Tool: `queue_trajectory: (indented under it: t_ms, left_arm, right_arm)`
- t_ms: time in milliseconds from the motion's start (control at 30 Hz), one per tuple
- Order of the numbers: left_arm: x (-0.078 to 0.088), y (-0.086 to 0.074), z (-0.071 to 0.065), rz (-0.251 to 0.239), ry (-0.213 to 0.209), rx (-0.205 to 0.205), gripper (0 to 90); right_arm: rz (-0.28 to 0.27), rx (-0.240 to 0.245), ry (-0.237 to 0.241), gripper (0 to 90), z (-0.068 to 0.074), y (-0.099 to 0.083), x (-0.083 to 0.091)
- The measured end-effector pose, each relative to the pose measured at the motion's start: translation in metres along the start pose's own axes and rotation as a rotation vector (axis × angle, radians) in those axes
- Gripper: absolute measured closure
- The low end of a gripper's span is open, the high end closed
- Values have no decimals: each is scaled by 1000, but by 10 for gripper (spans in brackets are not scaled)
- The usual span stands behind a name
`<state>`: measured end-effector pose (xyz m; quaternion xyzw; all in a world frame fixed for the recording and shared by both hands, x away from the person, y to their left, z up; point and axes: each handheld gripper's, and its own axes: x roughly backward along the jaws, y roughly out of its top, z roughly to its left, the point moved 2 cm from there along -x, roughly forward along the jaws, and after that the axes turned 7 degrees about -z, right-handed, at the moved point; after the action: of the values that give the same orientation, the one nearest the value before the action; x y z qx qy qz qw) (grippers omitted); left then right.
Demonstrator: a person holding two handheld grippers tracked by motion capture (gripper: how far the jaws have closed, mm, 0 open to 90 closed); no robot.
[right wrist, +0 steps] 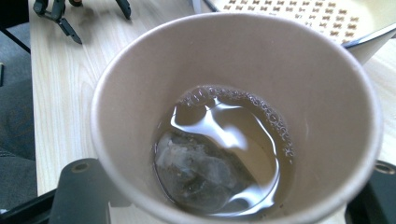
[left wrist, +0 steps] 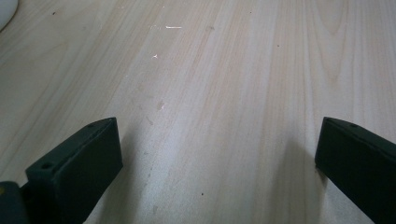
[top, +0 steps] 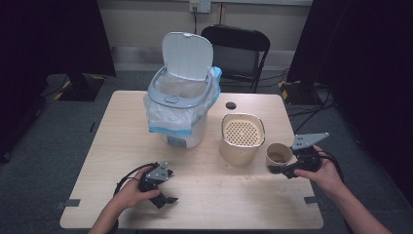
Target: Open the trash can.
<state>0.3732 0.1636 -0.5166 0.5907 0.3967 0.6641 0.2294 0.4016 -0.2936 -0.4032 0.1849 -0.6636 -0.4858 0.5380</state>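
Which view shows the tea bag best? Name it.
The right gripper view: it looks straight into the cup, where the tea bag lies in liquid. The high view shows the cup small, its contents unclear; the left gripper view shows table.

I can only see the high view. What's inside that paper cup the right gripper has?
Observer: The paper cup holds brownish liquid with a soaked tea bag at the bottom.
Operator: Is the right gripper really gripping it?
Observer: Yes, the right gripper has one black jaw on each side of the cup's wall.
Operator: And the left gripper?
Observer: The left gripper has its jaws wide apart over bare wooden table, nothing between them.
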Motion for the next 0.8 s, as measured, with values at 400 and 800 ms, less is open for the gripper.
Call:
queue_trajectory:
  t_ms: [400, 800]
  left_arm:
    - [0, 0, 0, 0, 0, 0, 0]
    - [0, 0, 0, 0, 0, -1, 0]
  right_arm:
    - [12, 1, 10, 281, -5, 28, 6]
    - [-8, 6, 12, 281, -15, 66, 10]
